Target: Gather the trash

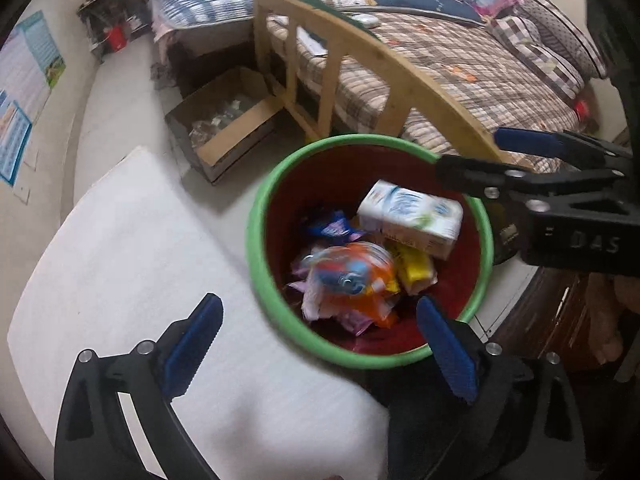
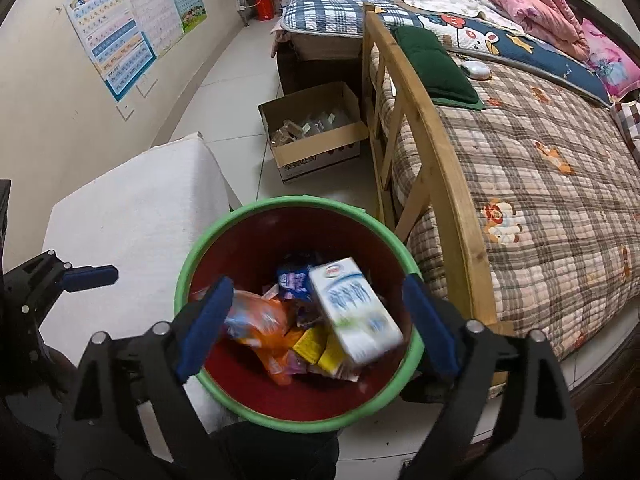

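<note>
Both hand-held grippers are hanging over the bin [image 2: 298, 420] — green rim, red inside — pointing steeply down into it.

Left hand-held gripper [image 1: 320, 344]: jaws are standing wide apart, nothing between the blue pads [image 1: 192, 348]. The bin's near rim is sitting in the gap, with no contact that I can see.

Right hand-held gripper [image 2: 318, 328]: jaws are also spread, pads clear of everything. In the left wrist view it is showing at about 3 o'clock, over the bin's far-right rim.

Trash is lying inside the bin:
- white milk carton [image 2: 354, 312] is blurred and tilted, lying on top at about 2 o'clock of the pile in the left view; whether it is resting I cannot tell
- orange wrapper [image 1: 352, 280] is sitting mid-pile, also blurred
- yellow packet [image 1: 414, 270] is lying just beside the wrapper, under the carton's edge
- blue-purple wrapper [image 1: 332, 226] is lying at 11 o'clock of the pile

Bin is standing on the tiled floor [image 2: 236, 80], just beside a white foam pad [image 2: 132, 208] at its 9 o'clock and the bed's wooden rail [image 2: 424, 120] at 1 o'clock. An open cardboard box [image 2: 316, 148] is sitting on the floor at 12 o'clock, well apart from the bin — contents are too small to tell.
</note>
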### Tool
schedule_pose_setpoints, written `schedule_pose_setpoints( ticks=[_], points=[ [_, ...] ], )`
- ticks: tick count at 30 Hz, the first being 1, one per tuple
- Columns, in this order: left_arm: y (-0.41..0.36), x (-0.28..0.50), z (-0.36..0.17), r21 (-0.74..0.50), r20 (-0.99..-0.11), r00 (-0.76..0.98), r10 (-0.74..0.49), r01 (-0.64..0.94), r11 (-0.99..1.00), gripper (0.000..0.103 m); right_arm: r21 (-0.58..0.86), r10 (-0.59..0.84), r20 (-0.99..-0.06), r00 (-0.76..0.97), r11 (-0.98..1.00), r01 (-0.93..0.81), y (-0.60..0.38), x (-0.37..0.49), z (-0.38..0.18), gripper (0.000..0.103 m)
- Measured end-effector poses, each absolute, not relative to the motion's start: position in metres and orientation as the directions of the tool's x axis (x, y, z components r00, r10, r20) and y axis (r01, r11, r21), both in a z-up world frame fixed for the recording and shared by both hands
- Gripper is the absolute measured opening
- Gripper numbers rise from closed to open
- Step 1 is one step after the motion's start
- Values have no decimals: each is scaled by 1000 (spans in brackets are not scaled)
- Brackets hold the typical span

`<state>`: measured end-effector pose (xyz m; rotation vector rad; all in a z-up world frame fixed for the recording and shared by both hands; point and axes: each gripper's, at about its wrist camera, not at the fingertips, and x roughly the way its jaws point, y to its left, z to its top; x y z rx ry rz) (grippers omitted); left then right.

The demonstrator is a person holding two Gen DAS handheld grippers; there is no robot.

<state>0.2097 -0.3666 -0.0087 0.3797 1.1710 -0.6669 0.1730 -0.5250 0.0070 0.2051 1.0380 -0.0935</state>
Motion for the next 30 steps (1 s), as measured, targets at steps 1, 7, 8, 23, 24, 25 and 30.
schedule_pose_setpoints(
  ticks=[1, 7, 8, 23, 24, 25, 30],
  points=[
    [-362, 210, -8, -62, -930, 237, -281, 653, 755, 95, 124, 20, -862, 507, 977, 173, -523, 172, 8, 89],
    [-318, 204, 13, -41, -906, 313, -285, 606, 795, 95, 82, -16, -847, 531, 984, 161, -500, 162, 24, 96],
    [-310, 202, 17, -43, -900, 325, -291, 598, 800, 95, 69, -28, -842, 538, 985, 160, -494, 160, 28, 97],
    [-106, 132, 74, -26, -757, 628, -181, 248, 969, 95, 36, 28, -739, 673, 999, -2, -320, 112, 83, 98],
    [-97, 127, 76, -26, -746, 645, -169, 226, 974, 95, 42, 38, -727, 685, 999, -11, -311, 108, 86, 98],
    [-84, 118, 79, -26, -728, 669, -151, 193, 981, 95, 46, 49, -712, 701, 999, -22, -300, 104, 90, 98],
    [-33, 83, 90, -31, -662, 746, -66, 61, 998, 95, 37, 63, -640, 766, 998, -51, -258, 86, 104, 98]
  ],
)
